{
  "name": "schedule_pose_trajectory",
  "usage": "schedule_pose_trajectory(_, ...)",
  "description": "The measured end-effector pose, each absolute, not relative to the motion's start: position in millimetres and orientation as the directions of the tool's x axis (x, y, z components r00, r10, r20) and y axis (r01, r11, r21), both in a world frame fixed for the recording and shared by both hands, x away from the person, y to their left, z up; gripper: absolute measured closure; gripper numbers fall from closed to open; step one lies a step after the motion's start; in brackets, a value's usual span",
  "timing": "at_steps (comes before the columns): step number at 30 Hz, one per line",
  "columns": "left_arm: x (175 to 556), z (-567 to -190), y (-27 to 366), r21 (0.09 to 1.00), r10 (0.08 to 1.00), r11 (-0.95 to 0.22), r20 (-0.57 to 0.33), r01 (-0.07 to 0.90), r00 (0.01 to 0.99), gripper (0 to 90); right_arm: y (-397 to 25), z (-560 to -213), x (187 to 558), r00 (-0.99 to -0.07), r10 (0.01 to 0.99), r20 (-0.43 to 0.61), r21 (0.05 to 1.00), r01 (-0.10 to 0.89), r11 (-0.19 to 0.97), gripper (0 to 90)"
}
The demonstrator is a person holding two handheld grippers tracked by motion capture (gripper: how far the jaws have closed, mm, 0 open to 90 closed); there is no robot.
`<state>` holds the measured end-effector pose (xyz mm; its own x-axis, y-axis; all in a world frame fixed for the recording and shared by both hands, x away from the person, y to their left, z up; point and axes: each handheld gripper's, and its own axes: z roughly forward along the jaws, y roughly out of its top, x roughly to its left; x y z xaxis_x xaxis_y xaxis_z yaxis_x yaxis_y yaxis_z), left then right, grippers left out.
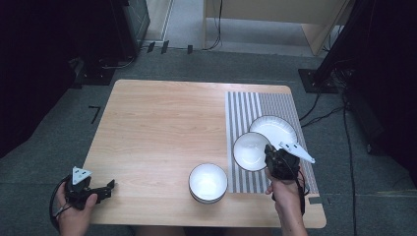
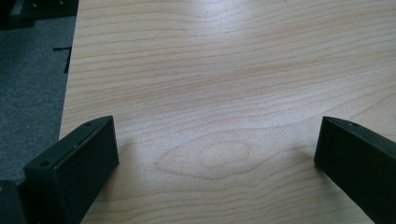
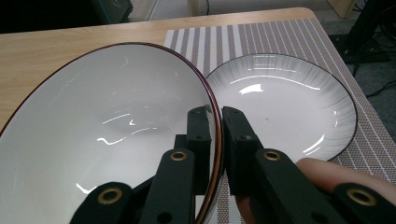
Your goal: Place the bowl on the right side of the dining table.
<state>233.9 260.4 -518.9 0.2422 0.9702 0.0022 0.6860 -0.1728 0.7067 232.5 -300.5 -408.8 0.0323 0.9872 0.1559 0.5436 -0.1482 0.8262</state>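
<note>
One bowl (image 3: 107, 126) rim sits pinched in the right hand-held gripper (image 3: 215, 116).

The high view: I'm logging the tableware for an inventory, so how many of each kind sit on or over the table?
Bowls: 2, one held by the right hand-held gripper at its rim, one standing on the table, perhaps a stack.
Plates: 1.
Striped placemats: 1.
Total: 4
</note>
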Motion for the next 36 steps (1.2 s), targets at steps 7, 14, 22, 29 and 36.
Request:
schedule_pose_trajectory(7, 234, -519, 260, 0.707, 0.97, -0.172, 0.002, 0.686, 0.242, 0.0, -304, -412, 236, 0.046, 0.986, 0.159, 0.822, 0.546, -0.158, 83.6)
schedule_pose_trajectory(14, 234, -519, 260, 0.707, 0.97, -0.172, 0.002, 0.686, 0.242, 0.0, -306, -413, 238, 0.054, 0.986, 0.159, 0.821, 0.547, -0.162, 83.6)
schedule_pose_trajectory(22, 234, -519, 260, 0.706, 0.97, -0.173, 0.002, 0.686, 0.242, 0.0, -311, -415, 242, 0.069, 0.986, 0.155, 0.821, 0.546, -0.167, 83.6)
schedule_pose_trajectory(29, 234, -519, 260, 0.706, 0.97, -0.173, 0.002, 0.687, 0.242, 0.0, -313, -416, 244, 0.075, 0.985, 0.156, 0.818, 0.55, -0.171, 83.6)
schedule_pose_trajectory(36, 234, -519, 260, 0.707, 0.97, -0.172, 0.002, 0.686, 0.242, 0.0, -317, -416, 246, 0.082, 0.985, 0.151, 0.818, 0.549, -0.171, 83.5)
